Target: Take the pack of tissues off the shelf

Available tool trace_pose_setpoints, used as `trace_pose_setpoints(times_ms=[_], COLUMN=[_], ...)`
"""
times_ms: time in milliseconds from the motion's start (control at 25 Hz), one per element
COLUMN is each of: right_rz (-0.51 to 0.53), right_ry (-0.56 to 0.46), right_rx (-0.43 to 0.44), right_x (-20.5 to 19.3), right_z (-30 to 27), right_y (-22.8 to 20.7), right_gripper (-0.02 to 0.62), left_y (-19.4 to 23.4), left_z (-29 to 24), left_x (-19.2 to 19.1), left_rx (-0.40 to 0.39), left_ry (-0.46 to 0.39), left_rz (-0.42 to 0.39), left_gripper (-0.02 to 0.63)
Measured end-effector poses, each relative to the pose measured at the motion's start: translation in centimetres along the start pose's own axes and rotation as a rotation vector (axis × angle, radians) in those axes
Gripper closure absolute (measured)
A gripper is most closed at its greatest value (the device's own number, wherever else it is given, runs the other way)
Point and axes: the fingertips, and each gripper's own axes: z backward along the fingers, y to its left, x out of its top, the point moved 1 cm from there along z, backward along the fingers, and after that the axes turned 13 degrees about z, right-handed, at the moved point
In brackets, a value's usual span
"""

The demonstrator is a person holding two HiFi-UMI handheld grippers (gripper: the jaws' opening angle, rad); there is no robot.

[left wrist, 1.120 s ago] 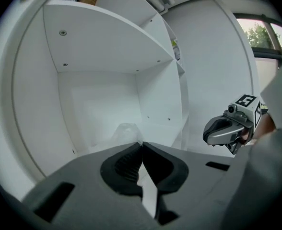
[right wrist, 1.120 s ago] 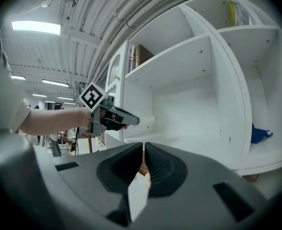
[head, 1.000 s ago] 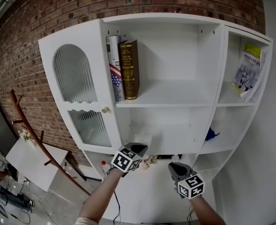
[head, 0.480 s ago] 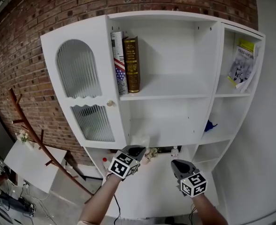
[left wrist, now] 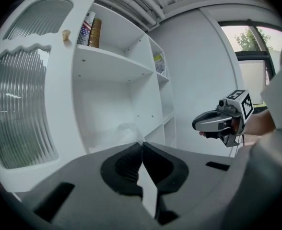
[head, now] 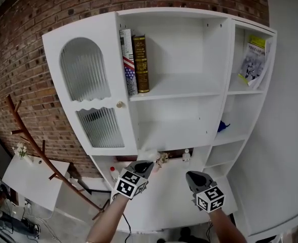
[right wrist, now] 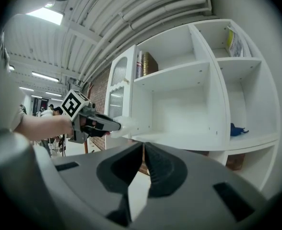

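Observation:
The pack of tissues (head: 148, 155) is a pale, clear-wrapped packet, held in the air in front of the white cabinet's (head: 179, 92) lower middle shelf. My left gripper (head: 147, 163) is shut on its near end. In the left gripper view the pack (left wrist: 126, 131) pokes out just past the closed tips of the left gripper (left wrist: 142, 143). The right gripper view shows the pack (right wrist: 125, 124) from the side, at the nose of the left gripper (right wrist: 117, 125). My right gripper (head: 193, 175) hovers to the right at about the same height, jaws shut and nothing in them.
Two books (head: 135, 59) stand on the top shelf beside the ribbed-glass door (head: 85, 85). A magazine (head: 253, 59) leans in the upper right compartment, with a blue object (head: 222, 126) below it. Small items (head: 162, 158) and a white bottle (head: 187, 155) sit on the low shelf.
Both grippers have drawn back from the cabinet, the left one keeping the tissue pack in its jaws. The cabinet now sits higher and slightly farther off in the head view.

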Motion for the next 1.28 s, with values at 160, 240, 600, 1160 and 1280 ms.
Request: trace_pose_setpoints(times_ms=[160,240,600,1160,1280], right_rz=[0.004,0.008,0.024,0.023,0.011], right_ry=[0.011,0.012,0.002,-0.009,-0.009], right_rx=[-0.015,-0.020,-0.018,0.019,0.019], right_x=[-0.3,-0.3,-0.9,-3.4,-4.1], right_z=[0.8,1.2,2.7,5.8,6.5], right_y=[0.0,-0.3,-2.3,-5.9,-6.2], right_gripper=[0.561,0.561,0.561,0.561,0.561], left_y=[0.0,-0.1,-2.2,-6.6,-7.1], left_z=[0.7,1.1,1.7,2.6,3.1], left_x=[-1.0,-1.2,-1.7,-2.9,-3.5], left_rx=[0.013,0.020,0.072,0.162,0.178], left_ry=[-0.002,-0.005,-0.023,-0.078,-0.091], left_rz=[0.016,0.022,0.028,0.083,0.098], left_gripper=[0.581,0.581,0.581,0.581,0.581])
